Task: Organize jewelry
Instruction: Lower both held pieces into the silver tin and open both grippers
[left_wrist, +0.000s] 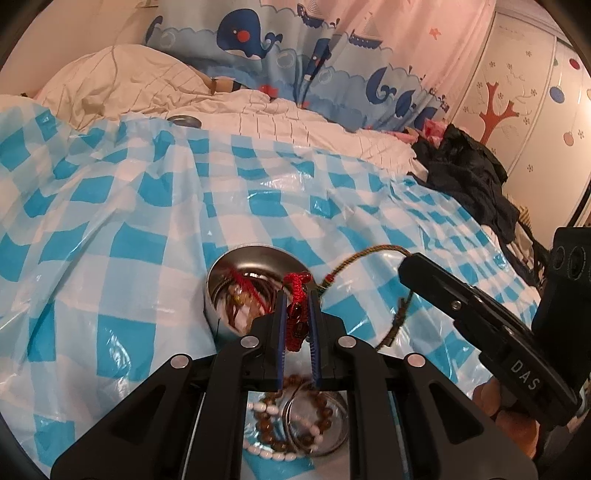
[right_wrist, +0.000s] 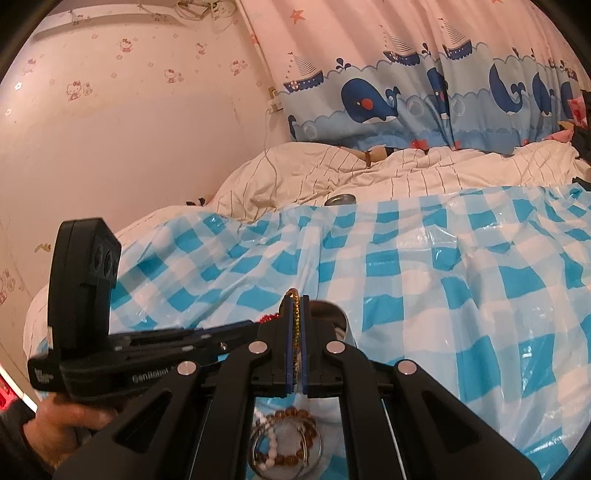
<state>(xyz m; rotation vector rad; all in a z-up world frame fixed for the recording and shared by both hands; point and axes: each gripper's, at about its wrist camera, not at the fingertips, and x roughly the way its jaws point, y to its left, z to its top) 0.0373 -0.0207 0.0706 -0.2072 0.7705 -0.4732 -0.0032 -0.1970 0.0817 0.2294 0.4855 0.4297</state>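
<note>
Where both cams look down past their own linkages, a glass dish w/ brown bead bracelets, a white bead strand & a metal bangle sits nearest, on the blue-white check plastic sheet. Left gripper is clamped on a red knotted bracelet, jaws narrow. Right gripper is pinched tight on a green-gold braided cord, which arcs over to the red piece in left view. Just beyond: steel bowl holding more cords. Farther: round tin lid, rumpled striped bedding, whale curtain.
</note>
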